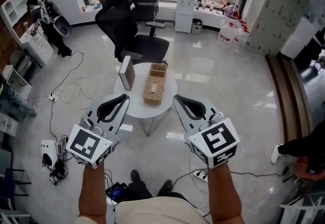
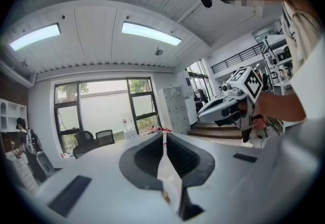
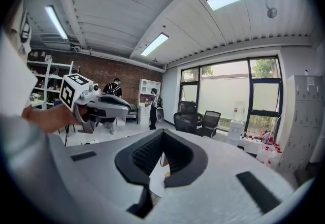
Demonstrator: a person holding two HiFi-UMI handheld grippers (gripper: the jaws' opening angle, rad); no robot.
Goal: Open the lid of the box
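Ahead of both jaw pairs, beyond the tips, the woven box [image 1: 154,86] sits on a round white table [image 1: 170,98], about midway between the two sets of tips and apart from both. Its long side runs away from the jaws. The far end looks like an open compartment and the near part has a woven top; whether the lid is fully down, cannot tell.

Jaws of the left gripper [image 1: 124,97] are pressed together and pinch nothing. In the left gripper view the two black ribbed pads meet along one seam, with only a sliver of white table below it. Jaws of the right gripper [image 1: 176,99] are likewise closed on nothing, pads meeting in a seam in the right gripper view. In the head view both sets of tips overlap the table's near rim; neither touches the box.

A flat grey board [image 1: 126,72] stands on edge just left of the box, beyond the left jaw tips. Whether it touches the box, cannot tell.

Further past the table from the jaws stands a black office chair [image 1: 127,27], and beyond that a white water dispenser [image 1: 186,10]. Far left of the left jaws a person [image 1: 47,19] stands by white shelves. Cables [image 1: 68,88] lie on the floor left of the table. Each gripper view shows the other gripper off to the side, held in a hand.
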